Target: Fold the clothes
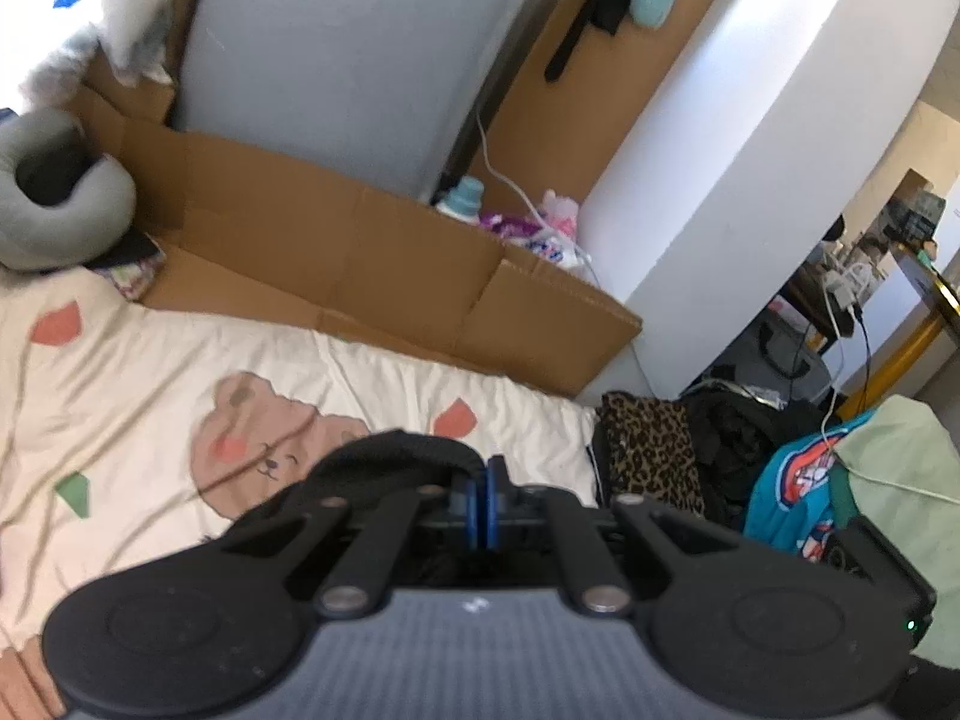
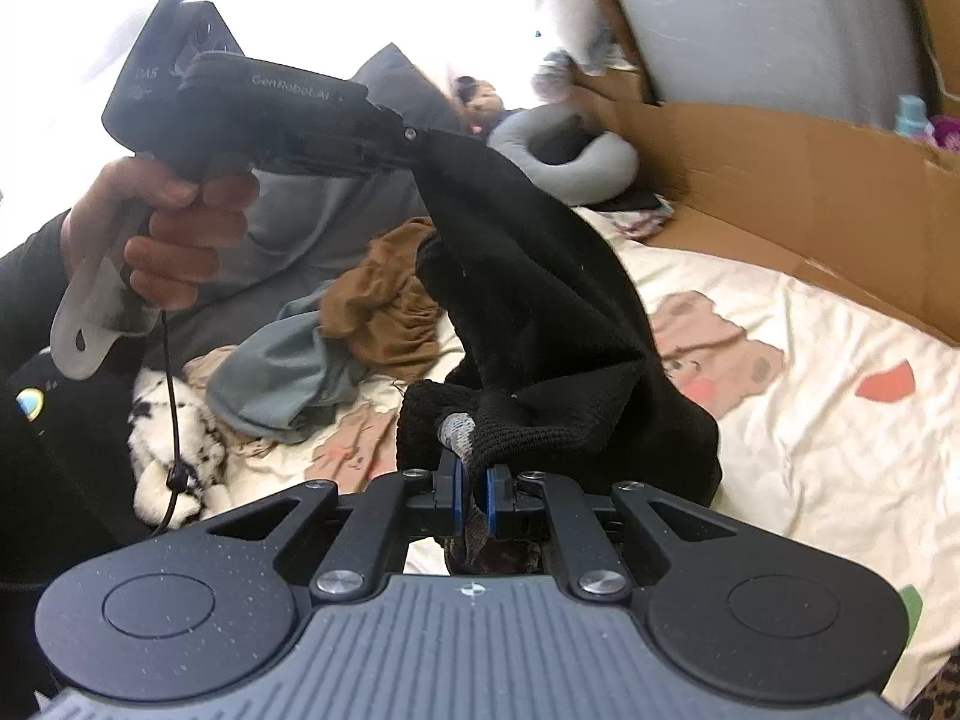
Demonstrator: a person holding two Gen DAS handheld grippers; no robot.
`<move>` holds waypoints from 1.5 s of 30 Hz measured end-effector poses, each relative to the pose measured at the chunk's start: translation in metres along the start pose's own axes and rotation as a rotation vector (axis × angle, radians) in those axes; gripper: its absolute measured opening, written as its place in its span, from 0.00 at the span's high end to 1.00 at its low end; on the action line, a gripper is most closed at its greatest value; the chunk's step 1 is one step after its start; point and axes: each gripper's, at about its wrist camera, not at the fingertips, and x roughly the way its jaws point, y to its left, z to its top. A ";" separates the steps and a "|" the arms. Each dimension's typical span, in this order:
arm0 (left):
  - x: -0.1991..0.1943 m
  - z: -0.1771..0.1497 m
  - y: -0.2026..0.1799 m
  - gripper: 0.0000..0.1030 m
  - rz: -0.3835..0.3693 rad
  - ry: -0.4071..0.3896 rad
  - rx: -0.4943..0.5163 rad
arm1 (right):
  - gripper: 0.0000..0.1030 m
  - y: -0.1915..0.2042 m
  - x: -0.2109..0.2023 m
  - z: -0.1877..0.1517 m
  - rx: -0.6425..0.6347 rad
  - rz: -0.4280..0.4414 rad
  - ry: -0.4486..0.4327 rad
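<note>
A black knit garment (image 2: 540,300) hangs in the air between the two grippers above the cream bear-print bedsheet (image 2: 810,420). My right gripper (image 2: 474,498) is shut on its lower edge, where a grey label shows. In the right wrist view the left gripper (image 2: 414,147), held by a hand (image 2: 180,228), is shut on the garment's upper end. In the left wrist view my left gripper (image 1: 480,501) has its blue pads pressed together on a fold of the black garment (image 1: 396,450), over the bedsheet (image 1: 150,372).
A brown garment (image 2: 390,294) and a grey-blue one (image 2: 288,378) lie heaped on the bed beside a black-and-white plush (image 2: 174,450). A cardboard box (image 1: 372,264) borders the bed. A grey neck pillow (image 1: 60,192), a leopard-print cloth (image 1: 648,450) and a clothes pile (image 1: 798,480) lie nearby.
</note>
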 end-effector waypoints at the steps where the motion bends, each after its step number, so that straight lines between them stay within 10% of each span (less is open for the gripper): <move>1: 0.008 0.000 0.000 0.97 0.000 0.009 0.002 | 0.94 -0.003 0.002 -0.001 0.012 -0.007 -0.003; 24: 0.176 -0.010 0.006 0.83 -0.050 0.174 0.016 | 0.94 -0.100 0.025 -0.036 0.229 -0.185 -0.050; 30: 0.175 -0.021 0.003 0.52 -0.034 0.115 0.131 | 0.94 -0.131 0.030 -0.052 0.273 -0.237 -0.058; 45: 0.108 -0.073 0.054 0.49 0.066 0.042 0.179 | 0.94 -0.164 0.047 -0.065 0.302 -0.284 -0.056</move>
